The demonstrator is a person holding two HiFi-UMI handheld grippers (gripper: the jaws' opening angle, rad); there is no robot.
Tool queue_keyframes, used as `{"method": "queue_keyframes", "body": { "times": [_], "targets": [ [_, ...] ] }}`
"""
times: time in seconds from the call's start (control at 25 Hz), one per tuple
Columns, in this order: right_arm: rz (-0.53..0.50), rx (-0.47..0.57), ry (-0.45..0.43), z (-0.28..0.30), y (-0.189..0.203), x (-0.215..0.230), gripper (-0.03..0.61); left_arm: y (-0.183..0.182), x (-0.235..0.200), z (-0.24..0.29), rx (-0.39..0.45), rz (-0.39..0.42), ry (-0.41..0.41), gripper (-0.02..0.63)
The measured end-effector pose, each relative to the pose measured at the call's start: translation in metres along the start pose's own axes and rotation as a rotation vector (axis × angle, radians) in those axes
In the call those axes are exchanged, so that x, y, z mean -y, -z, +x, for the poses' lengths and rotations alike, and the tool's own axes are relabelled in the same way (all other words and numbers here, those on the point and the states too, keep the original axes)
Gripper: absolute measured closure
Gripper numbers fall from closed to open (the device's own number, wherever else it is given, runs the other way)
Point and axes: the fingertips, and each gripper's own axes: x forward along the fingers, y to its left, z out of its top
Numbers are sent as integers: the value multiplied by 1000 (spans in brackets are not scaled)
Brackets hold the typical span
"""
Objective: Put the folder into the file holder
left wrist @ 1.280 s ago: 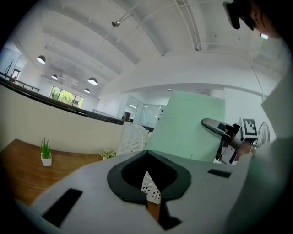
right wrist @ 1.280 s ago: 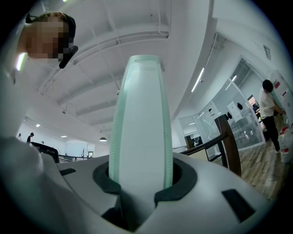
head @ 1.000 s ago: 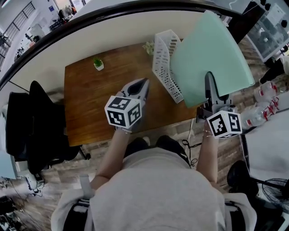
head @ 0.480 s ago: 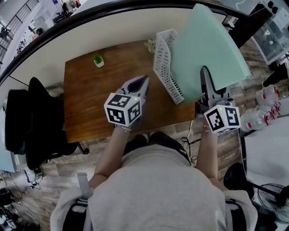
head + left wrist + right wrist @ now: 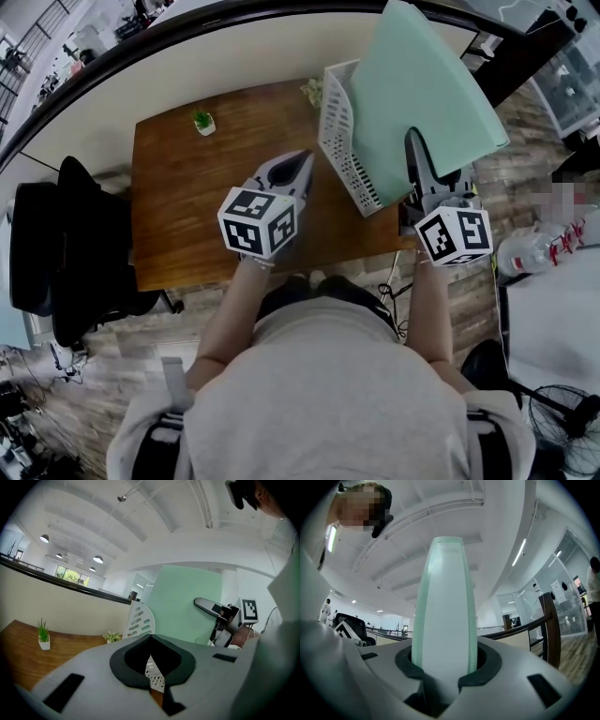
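Note:
A large pale green folder (image 5: 427, 94) stands nearly upright with my right gripper (image 5: 412, 141) shut on its near edge. Its lower part overlaps the white perforated file holder (image 5: 339, 141) at the right end of the wooden desk (image 5: 187, 216). Whether the folder is inside the holder I cannot tell. In the right gripper view the folder (image 5: 444, 606) rises straight up from between the jaws. My left gripper (image 5: 302, 161) hovers over the desk's middle, shut and empty, left of the holder. The left gripper view shows the holder (image 5: 139, 620), the folder (image 5: 187, 602) and the right gripper (image 5: 201, 603) beyond it.
A small potted plant (image 5: 203, 123) stands at the desk's far left, another plant (image 5: 309, 92) behind the holder. A curved partition wall runs along the desk's far side. A black chair (image 5: 56, 253) stands to the left, plastic bottles (image 5: 530, 248) on the floor to the right.
The right gripper has carried the folder left and away from me, so it now overlaps the file holder. The left gripper has stayed almost where it was.

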Motion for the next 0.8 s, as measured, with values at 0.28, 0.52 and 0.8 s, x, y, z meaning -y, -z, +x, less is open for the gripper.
{"method": "queue_keyframes", "body": {
  "times": [0.28,0.52,0.8],
  "targets": [
    [-19,-20,-35,13,11,-4,414,0,-8,3,-1,-14,-15,603],
    [-39,-45,-38,21,27,-7,414,5,-19,6,-9,-37,-29,603],
    [-50,-86,-50,25,47,-7,413,13,-29,9,-24,-62,-39,603]
  ]
}}
